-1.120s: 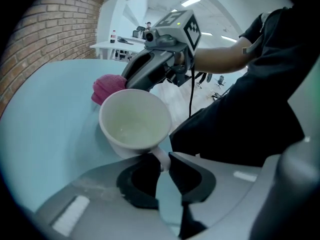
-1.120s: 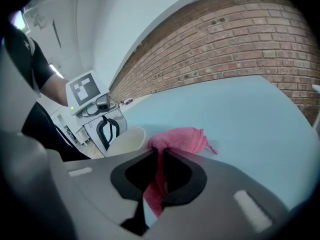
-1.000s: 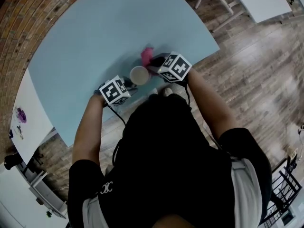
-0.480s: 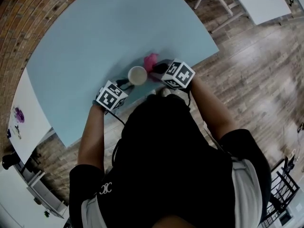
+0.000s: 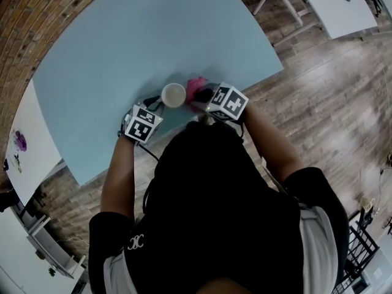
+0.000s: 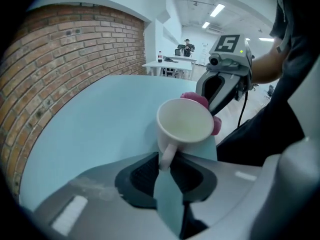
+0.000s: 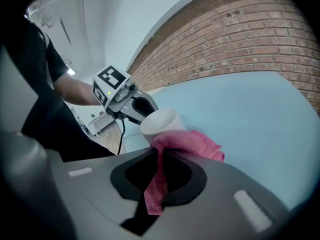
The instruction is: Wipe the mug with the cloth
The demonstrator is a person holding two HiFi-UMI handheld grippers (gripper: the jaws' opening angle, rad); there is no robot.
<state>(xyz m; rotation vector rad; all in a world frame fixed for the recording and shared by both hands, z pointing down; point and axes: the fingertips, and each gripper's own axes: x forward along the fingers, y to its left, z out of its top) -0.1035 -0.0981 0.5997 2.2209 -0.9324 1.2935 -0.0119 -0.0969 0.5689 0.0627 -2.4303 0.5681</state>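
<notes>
Two tools are both at work on the mug (image 5: 173,95), which stands upright on the pale blue counter (image 5: 122,41), close to its 6 o'clock edge in the head view. The left gripper (image 6: 164,160) comes in from the mug's 7 o'clock, and its jaws have just been closing, with the mug's handle (image 6: 168,154) pinched between their tips. The right gripper (image 7: 161,151) has its jaws clenched on the pink cloth (image 7: 189,143), whose free bunch presses against the mug's outer wall at about 3 o'clock in the head view.

By my reading, the wipe is under way rather than finished. The cloth is rubbing the outside, while the inside looks pale and dry and the cloth is not in it. How much of the wall has been covered cannot be told from the pictures, and the handle side and the rim seem to be left.

Compared with a second ago, the cloth has gone round the mug from about 1 o'clock to 3 o'clock. Mug and both grippers have also slid a little toward 9 o'clock on the counter.
</notes>
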